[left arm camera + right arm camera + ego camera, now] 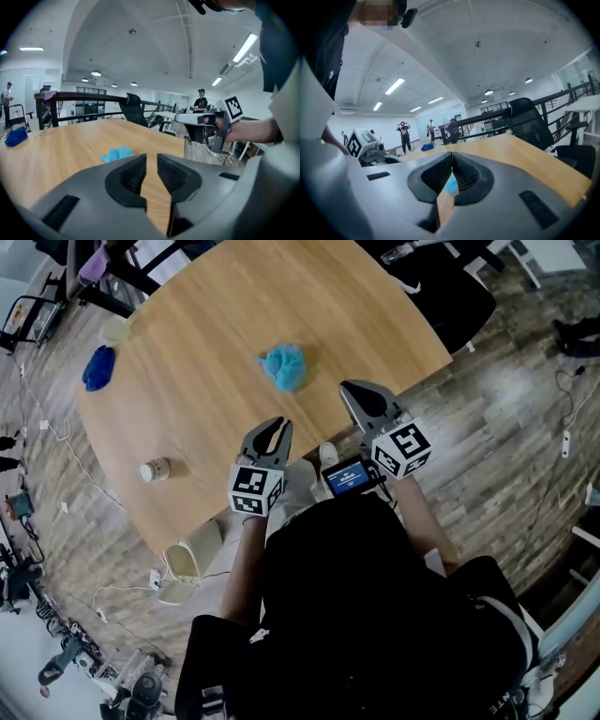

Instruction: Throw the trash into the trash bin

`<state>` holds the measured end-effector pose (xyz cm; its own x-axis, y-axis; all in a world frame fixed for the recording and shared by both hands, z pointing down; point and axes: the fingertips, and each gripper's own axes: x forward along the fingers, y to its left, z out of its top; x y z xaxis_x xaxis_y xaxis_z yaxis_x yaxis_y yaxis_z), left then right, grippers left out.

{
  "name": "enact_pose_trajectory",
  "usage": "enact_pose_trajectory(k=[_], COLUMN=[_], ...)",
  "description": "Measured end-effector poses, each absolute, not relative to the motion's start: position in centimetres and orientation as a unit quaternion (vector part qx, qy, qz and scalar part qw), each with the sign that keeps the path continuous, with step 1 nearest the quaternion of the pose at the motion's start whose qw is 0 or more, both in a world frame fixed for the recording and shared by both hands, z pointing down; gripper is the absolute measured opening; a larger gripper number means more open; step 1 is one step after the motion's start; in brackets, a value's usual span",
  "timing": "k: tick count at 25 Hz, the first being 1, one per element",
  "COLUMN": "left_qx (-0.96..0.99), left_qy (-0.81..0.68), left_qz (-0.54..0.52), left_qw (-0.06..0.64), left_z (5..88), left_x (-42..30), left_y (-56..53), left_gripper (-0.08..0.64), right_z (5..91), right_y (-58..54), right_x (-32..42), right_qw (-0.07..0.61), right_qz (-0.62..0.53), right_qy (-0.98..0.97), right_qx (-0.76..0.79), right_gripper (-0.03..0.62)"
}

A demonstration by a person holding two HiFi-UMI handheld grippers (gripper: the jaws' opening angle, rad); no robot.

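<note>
Grey plastic jaws of the left gripper (151, 157) stand almost pressed together. Only a thin slit is left between them, and bare wood shows through it; nothing is pinched. The right gripper (452, 154) has its jaws pressed together at the tips, and they hold nothing. A sliver of blue shows through the gap below the tips, and it lies on the table beyond.

In the head view both grippers sit just below the centre of the frame, over the near edge of the wooden table (234, 315). They point up the frame toward the crumpled blue trash (283, 367). It lies on the table just above them, apart from both and a little nearer the right one.

Between the grippers sits a small lit screen (349, 476); its text is too small to read. At the table's left edge a small jar (155, 470) rests, its contents unclear. At the upper left lies a dark blue cloth (97, 367), with a pale lump (117, 331) above it that is too blurred to name.

On the floor at lower left is a cream slipper (187, 559), partly under the table's rim. The person's dark clothing (356, 615) hides most of the lower frame.
</note>
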<state>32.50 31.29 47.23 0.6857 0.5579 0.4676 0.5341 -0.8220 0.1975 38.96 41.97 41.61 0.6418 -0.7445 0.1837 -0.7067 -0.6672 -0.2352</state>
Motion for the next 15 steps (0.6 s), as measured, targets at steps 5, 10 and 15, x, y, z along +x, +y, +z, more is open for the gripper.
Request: enact_pose_trajectory(k=[5,10,15], left_qx=[0.902,0.867,0.855], left_qy=[0.295,0.322,0.324], left_qz=[0.313,0.370,0.392], left_qw=[-0.015,-0.091,-0.103], left_z=[54.5,62.1,64.4], left_x=[40.2,46.5,46.4], left_y=[30.6,31.4,31.5], left_gripper=[0.257,0.299,0.056], right_z=[44.7,47.3,48.0], right_y=[40.9,43.1,44.0], right_x=[42.5,45.8,46.6], right_qw=[0.078,0.075,0.073], right_qz=[-0.160,-0.189,-0.195], right_qy=[0.397,0.355,0.335], right_qx=[-0.900,-0.912,-0.919], right_gripper=[-0.002,-0.002,-0.002])
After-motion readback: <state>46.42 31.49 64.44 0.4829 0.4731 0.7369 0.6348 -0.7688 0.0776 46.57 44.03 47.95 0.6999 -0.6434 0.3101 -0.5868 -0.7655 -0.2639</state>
